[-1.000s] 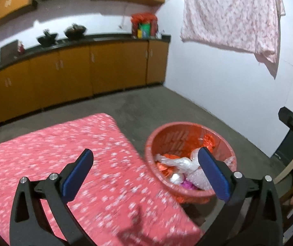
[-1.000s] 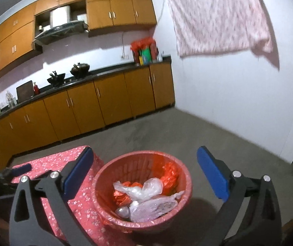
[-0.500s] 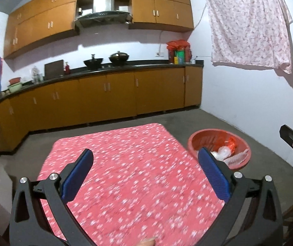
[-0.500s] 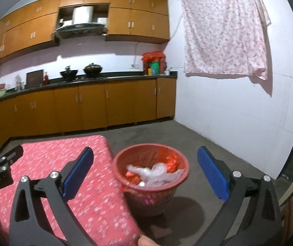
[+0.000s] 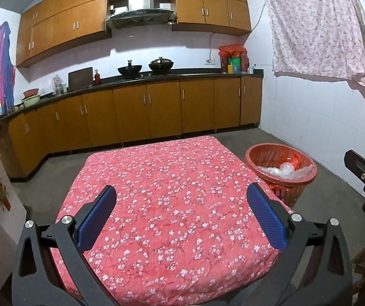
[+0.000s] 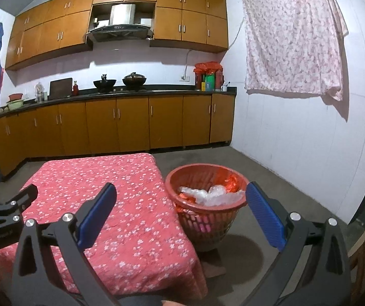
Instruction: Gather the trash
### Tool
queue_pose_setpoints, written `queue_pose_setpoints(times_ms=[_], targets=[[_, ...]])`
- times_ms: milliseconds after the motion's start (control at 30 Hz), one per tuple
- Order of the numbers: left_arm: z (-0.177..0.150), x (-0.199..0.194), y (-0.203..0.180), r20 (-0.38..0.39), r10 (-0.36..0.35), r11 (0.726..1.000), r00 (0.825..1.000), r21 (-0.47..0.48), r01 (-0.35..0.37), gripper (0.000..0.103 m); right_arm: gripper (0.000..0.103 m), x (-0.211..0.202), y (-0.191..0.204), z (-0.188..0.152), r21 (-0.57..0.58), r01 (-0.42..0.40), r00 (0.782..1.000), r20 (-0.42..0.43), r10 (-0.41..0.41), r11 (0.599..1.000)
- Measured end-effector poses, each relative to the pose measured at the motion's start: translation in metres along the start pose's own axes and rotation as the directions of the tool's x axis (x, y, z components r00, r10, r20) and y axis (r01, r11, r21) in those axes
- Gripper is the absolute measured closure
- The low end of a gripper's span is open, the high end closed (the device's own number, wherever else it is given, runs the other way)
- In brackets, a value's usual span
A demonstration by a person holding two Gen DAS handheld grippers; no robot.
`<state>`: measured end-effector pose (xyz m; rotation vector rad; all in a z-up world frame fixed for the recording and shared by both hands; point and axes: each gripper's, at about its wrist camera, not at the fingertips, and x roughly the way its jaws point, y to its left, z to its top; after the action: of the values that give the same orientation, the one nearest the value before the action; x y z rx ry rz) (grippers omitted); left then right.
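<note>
Hovering wide open and empty, the left tool and right tool overlook a bare red counter. Trash already fills the basket ahead-right. Collection looks finished; next calls for checking for strays.

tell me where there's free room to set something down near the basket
The whole red flowered tabletop is bare, from the basket-side edge to the far edge facing the cabinets. Grey floor between basket and white wall is open. The basket itself is crowded with wrappers.
</note>
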<state>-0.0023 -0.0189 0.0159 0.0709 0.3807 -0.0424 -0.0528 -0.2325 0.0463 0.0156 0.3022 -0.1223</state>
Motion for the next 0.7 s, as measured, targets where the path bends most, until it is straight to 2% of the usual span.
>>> queue_pose_setpoints(times_ms=[167, 400, 700], targets=[[-0.008, -0.009, 0.002, 0.010, 0.014, 1.000, 1.000, -0.003, -0.014, 0.002, 0.004, -0.007, -0.004, -0.007, 0.026, 0.008, 1.000, 0.000, -0.008, 1.000], [-0.013, -0.010, 0.009, -0.008, 0.000, 0.999, 1.000, -0.040, 0.000, 0.002, 0.004, -0.009, -0.009, -0.012, 0.040, 0.020, 1.000, -0.014, -0.019, 0.999], [-0.016, -0.012, 0.010, -0.015, -0.002, 0.999, 1.000, -0.043, 0.002, 0.002, 0.004, -0.011, -0.008, -0.016, 0.031, 0.019, 1.000, -0.015, -0.019, 0.999]])
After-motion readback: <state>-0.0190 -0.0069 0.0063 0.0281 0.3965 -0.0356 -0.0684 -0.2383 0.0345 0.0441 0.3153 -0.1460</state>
